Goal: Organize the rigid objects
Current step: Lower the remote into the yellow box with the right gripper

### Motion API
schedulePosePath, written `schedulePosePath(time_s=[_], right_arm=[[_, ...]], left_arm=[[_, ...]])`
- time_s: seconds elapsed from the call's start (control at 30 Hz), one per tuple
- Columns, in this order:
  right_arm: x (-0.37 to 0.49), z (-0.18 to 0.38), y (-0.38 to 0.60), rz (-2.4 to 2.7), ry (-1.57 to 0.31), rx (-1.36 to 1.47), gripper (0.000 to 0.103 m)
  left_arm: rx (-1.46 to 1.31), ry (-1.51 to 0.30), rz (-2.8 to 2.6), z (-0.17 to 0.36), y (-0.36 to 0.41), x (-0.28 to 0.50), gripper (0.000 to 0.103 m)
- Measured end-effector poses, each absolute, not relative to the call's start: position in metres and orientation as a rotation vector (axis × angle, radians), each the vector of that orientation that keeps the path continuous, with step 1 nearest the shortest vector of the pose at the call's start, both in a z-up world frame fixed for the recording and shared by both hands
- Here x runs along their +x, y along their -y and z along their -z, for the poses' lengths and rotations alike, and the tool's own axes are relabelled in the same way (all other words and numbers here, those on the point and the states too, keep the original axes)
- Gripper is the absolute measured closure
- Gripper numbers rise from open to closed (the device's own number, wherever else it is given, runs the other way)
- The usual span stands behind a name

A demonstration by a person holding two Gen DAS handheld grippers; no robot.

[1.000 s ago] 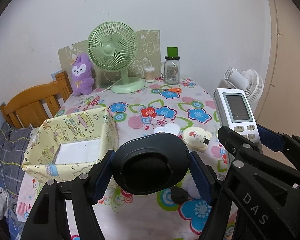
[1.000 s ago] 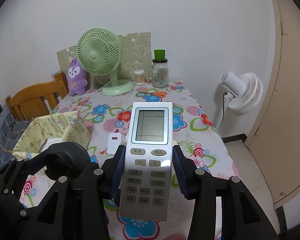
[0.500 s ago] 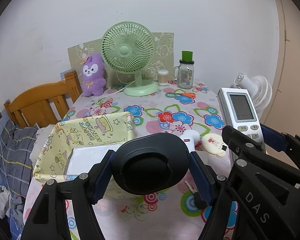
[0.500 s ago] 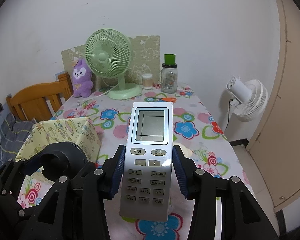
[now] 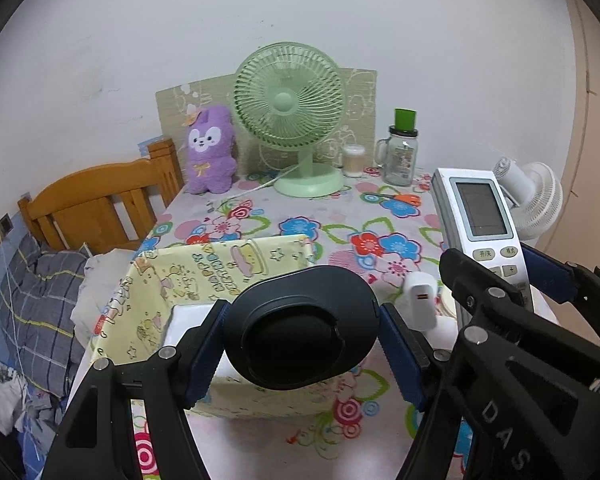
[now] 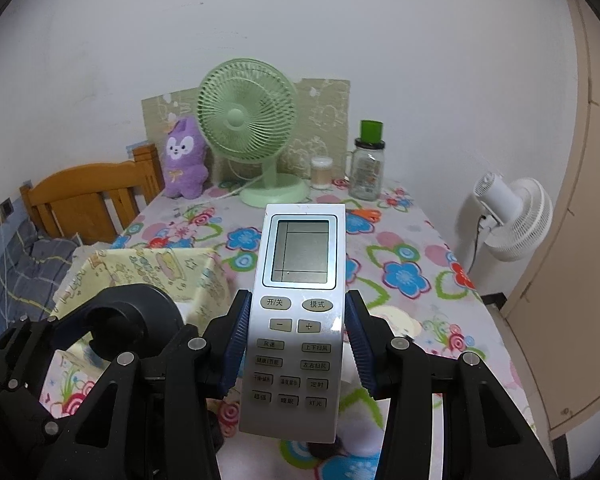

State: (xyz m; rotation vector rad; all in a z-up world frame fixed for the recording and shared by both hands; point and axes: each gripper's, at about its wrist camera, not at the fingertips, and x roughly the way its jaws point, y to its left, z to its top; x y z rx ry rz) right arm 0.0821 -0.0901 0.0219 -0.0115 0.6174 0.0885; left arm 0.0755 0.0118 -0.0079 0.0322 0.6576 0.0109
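Floral oilcloth covers the counter point(image 5: 260, 216), smooth and glossy, and the left wrist view shows its left edge dropping off toward a wooden headboard point(image 5: 96, 200) and rumpled plaid bedding point(image 5: 40, 300). Clamped in the left gripper point(image 5: 302, 332), between blue ribbed fingers point(image 5: 204, 348), is a black oval lid point(image 5: 300, 328) of matte plastic, held above the near wall of a yellow cartoon-print box point(image 5: 204, 276) whose mouth is open and whose floor is white. Just right of the box lie a white charger point(image 5: 420, 300) and a round cream case, largely hidden. Farther back the cloth is bare up to a green mesh fan point(image 5: 290, 120), a purple plush toy point(image 5: 212, 152) and a glass jar point(image 5: 400, 156) ranged along the wall.

From the right wrist view, the right gripper point(image 6: 296, 344) squeezes a silver remote control point(image 6: 300, 300) by its long sides, screen end pointing away, held in the air over the near part of the counter. Only this view shows the counter's right edge whole, with open floor beyond it, a white pedestal fan point(image 6: 512, 216) and a beige door. The box's inside is hidden here.
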Motion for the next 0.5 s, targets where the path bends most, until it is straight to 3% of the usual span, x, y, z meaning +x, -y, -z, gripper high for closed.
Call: schedulePosePath(time_s=[0.5], right_arm=[[0.106,-0.015,0.046,-0.107,-0.64,-0.034,0.054]], left_arm=[[0.036,-0.699,-0.056,0.016,-0.053,0.096,0.028]])
